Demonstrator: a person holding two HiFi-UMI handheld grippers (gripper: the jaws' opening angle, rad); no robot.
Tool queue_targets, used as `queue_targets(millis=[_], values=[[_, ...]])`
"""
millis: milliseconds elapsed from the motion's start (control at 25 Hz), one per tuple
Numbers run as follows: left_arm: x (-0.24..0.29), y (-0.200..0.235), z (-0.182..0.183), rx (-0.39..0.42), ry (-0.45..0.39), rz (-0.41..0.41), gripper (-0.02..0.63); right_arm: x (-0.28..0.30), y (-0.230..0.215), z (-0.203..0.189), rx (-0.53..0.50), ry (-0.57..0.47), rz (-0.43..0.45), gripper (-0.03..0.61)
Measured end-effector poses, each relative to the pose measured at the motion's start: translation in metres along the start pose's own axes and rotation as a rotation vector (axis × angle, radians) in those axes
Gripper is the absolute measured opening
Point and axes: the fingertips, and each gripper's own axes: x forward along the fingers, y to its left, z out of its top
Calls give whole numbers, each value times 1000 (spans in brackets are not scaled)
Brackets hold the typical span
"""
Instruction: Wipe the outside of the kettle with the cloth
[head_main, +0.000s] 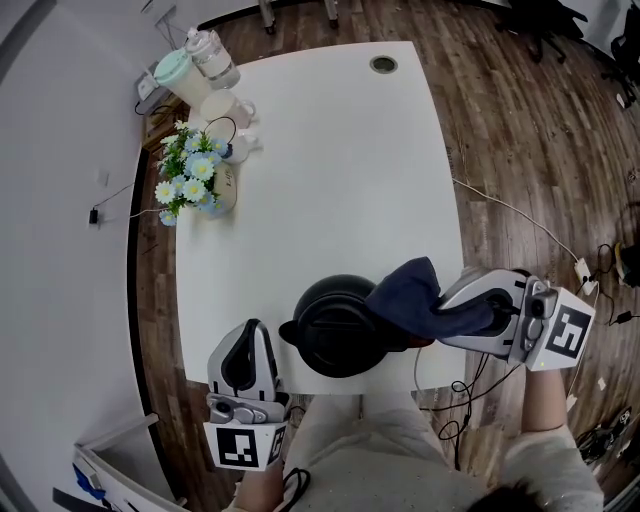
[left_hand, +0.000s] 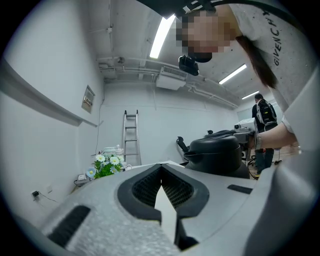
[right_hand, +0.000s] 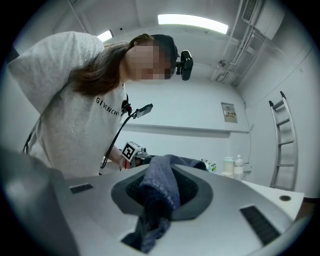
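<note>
A round black kettle (head_main: 335, 325) sits at the white desk's (head_main: 330, 150) near edge. The right tongs (head_main: 452, 318) clamp a dark blue cloth (head_main: 410, 290) against its side. The left tongs (head_main: 247, 335), closed and empty, rest alongside.

An office-like workroom: white table (head_main: 330, 170), wood floor (head_main: 500, 120), office chairs (head_main: 560, 30), stepladder (left_hand: 131, 137), strip lights (left_hand: 161, 36).

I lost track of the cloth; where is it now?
Head view, right of centre: the cloth is clamped in the right gripper, draped against the black kettle.
</note>
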Motion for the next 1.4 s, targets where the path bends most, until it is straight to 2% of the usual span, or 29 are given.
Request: queue_targets(millis=[80, 200, 280, 400, 480, 600, 760, 840, 1080, 1400], values=[[-5, -6, 5, 1, -8, 1, 8, -8, 2, 6, -19, 2, -64, 67], [-16, -15, 14, -2, -21, 4, 8, -21, 0, 24, -62, -43, -231, 67], [-26, -23, 22, -3, -33, 1, 8, -23, 8, 44, -86, -77, -290, 67], [-36, -31, 34, -5, -58, -3, 8, -6, 28, 71, -123, -87, -315, 67], [-40, -36, 42, -15, -77, -6, 8, 19, 41, 80, -130, -55, -335, 67], [-48, -41, 49, -10, -89, -18, 8, 71, 64, 70, -136, 79, -371, 67], [-61, -33, 44, -22, -84, -10, 8, 132, 92, 46, -178, 258, -318, 67], [-67, -25, 35, -44, -64, 1, 8, 148, 95, 30, -204, 327, -319, 67], [-80, -34, 18, -90, -32, -50, 8, 136, 100, -3, -258, 444, -329, 67], [-70, -73, 19, -91, -57, -156, 8, 91, 93, -4, -282, 486, -395, 67]])
